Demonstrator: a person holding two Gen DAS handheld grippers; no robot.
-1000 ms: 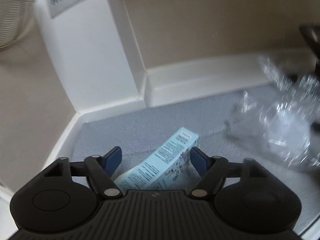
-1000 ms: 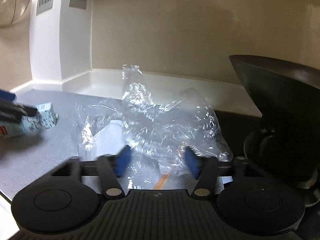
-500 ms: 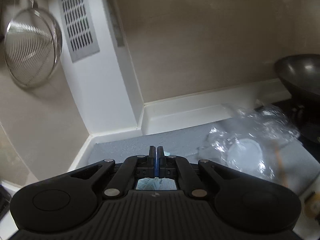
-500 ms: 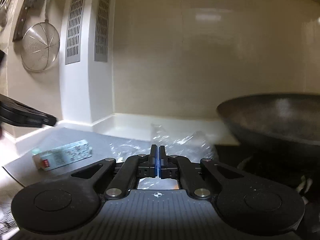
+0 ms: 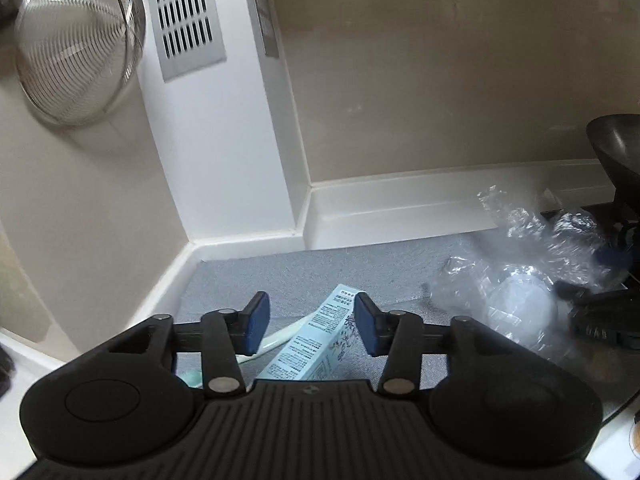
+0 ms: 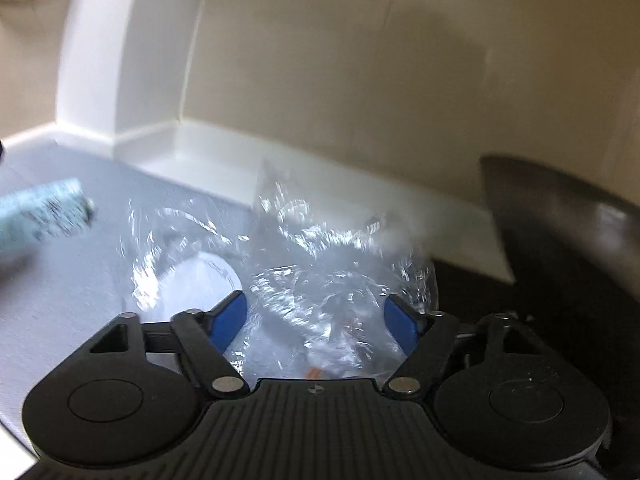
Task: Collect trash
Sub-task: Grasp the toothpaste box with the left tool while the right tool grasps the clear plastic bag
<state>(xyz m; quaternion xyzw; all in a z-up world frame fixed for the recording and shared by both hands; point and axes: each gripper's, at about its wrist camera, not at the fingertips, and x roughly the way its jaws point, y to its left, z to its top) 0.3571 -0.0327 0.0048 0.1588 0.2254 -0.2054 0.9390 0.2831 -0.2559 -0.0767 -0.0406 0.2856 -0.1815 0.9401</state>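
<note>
Left claw (image 5: 312, 326) is spread and opening over the slim pale-blue printed cardboard box (image 5: 316, 346), which lies flat on the grey speckled tabletop (image 5: 320, 268) between the pads but isn't pinched (probably lined up lengthwise for an easy grab). Right claw (image 6: 316, 322) is also opening, with the crumpled clear plastic bag (image 6: 312, 276) bunched between its pads, untouched, beside a dark wok (image 6: 560, 240).

Surface: grey speckled countertop (image 5: 360, 264), bordered by a white raised edge.
Left part: light-blue printed cardboard box (image 5: 316, 340) lay flat beside a pale tube-like item.
Right part: crumpled clear plastic bag (image 6: 304, 264) rested near the dark wok.
</note>
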